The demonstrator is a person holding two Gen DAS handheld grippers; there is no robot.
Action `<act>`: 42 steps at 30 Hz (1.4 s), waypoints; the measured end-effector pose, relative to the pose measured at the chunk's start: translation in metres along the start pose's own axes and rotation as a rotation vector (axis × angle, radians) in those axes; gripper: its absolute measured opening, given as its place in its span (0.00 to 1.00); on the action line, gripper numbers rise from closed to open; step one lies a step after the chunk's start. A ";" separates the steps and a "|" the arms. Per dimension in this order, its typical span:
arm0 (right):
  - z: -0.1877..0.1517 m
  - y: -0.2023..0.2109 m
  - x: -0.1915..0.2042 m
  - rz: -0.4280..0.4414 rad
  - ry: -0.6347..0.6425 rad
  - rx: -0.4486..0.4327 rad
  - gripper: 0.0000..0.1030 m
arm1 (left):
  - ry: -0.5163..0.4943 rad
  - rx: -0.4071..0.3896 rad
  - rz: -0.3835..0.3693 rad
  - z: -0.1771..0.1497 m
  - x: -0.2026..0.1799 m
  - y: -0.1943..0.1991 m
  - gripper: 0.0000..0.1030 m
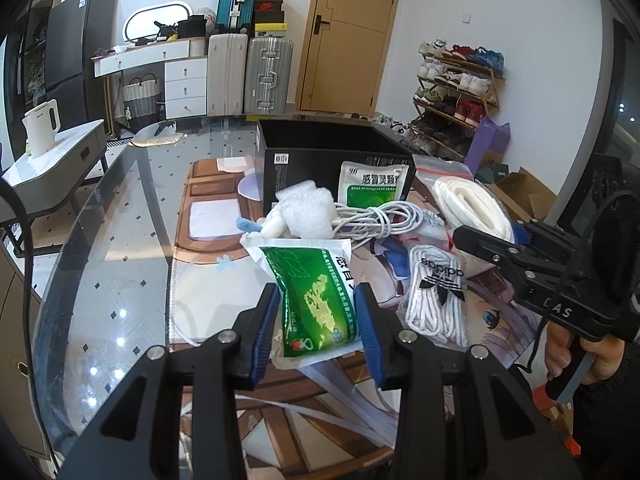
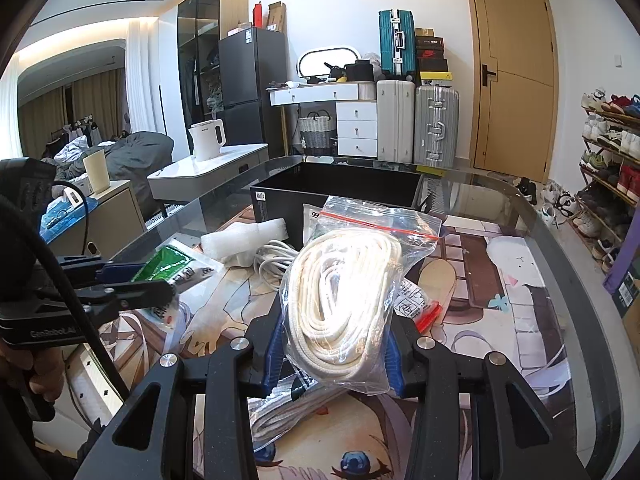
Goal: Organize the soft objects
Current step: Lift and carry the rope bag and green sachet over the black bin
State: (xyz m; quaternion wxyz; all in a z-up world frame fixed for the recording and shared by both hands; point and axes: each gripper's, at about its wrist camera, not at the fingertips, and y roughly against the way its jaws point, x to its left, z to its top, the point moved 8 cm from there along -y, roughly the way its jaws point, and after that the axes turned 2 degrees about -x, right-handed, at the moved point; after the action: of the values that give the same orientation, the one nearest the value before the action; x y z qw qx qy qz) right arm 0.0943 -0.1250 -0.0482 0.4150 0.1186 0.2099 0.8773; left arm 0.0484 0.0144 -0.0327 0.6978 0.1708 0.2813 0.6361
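My left gripper (image 1: 316,300) is shut on a green medicine sachet (image 1: 316,300), held above the mat. My right gripper (image 2: 334,324) is shut on a clear zip bag of cream rope (image 2: 344,292); it shows at the right of the left wrist view (image 1: 476,204). A black open box (image 1: 332,156) stands behind the pile. In front of it lie white foam (image 1: 306,210), a coiled white cable (image 1: 376,216), a second sachet (image 1: 374,184) leaning on the box, and a bag of white laces marked adidas (image 1: 438,292).
A printed mat (image 1: 212,248) covers the round glass table (image 1: 100,280). A red-edged packet (image 2: 420,304) lies right of the rope bag. A side table with a kettle (image 1: 42,128) stands left, a shoe rack (image 1: 460,88) right.
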 end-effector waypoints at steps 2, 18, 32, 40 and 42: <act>0.000 0.001 0.000 -0.002 0.000 -0.002 0.40 | 0.002 -0.010 -0.004 0.002 -0.001 0.005 0.36; 0.013 0.014 0.002 -0.006 0.033 -0.023 0.40 | -0.002 -0.082 -0.013 0.030 -0.005 0.024 0.36; 0.034 0.007 -0.004 0.025 0.041 0.002 0.40 | -0.019 -0.116 -0.028 0.060 -0.008 0.007 0.36; 0.048 -0.008 -0.007 0.042 0.049 0.033 0.40 | -0.032 -0.129 -0.027 0.078 -0.008 -0.008 0.36; 0.051 -0.012 -0.008 0.045 0.052 0.041 0.40 | -0.033 -0.128 -0.025 0.081 -0.007 -0.011 0.36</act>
State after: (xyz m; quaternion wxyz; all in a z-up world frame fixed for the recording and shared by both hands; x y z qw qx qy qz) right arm 0.1269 -0.1110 -0.0087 0.3869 0.1089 0.2360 0.8847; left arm 0.1061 0.0158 0.0255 0.7198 0.1328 0.2307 0.6411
